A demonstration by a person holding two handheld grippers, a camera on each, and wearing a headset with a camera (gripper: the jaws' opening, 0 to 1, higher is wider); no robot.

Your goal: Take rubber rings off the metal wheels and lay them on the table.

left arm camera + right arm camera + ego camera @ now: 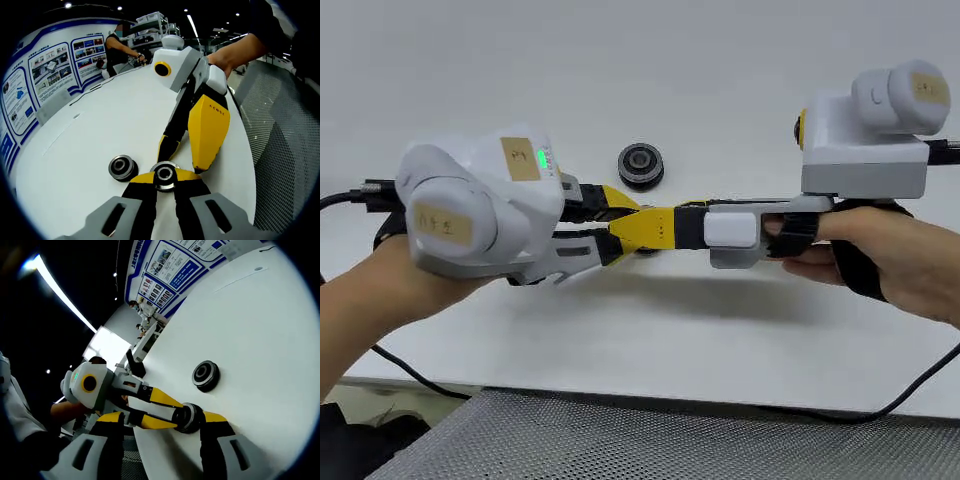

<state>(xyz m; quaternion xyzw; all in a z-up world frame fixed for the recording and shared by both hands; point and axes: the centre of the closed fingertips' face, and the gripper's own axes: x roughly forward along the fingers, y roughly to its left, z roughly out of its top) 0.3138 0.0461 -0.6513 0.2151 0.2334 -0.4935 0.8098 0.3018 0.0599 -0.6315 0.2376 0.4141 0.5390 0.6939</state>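
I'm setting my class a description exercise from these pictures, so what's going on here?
A person works two handheld grippers over a white table. The left gripper is shut on a small metal wheel. The right gripper, jaws open, straddles that same wheel from the opposite side, one jaw against it. Whether its rubber ring has started to come off is too small to tell. A second wheel lies on the table beyond them.

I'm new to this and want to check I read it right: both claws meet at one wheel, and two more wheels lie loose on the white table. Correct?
Not quite: just one loose wheel lies on the white table, as the head view shows. The rest holds: the left claw and right claw do meet at one held wheel.
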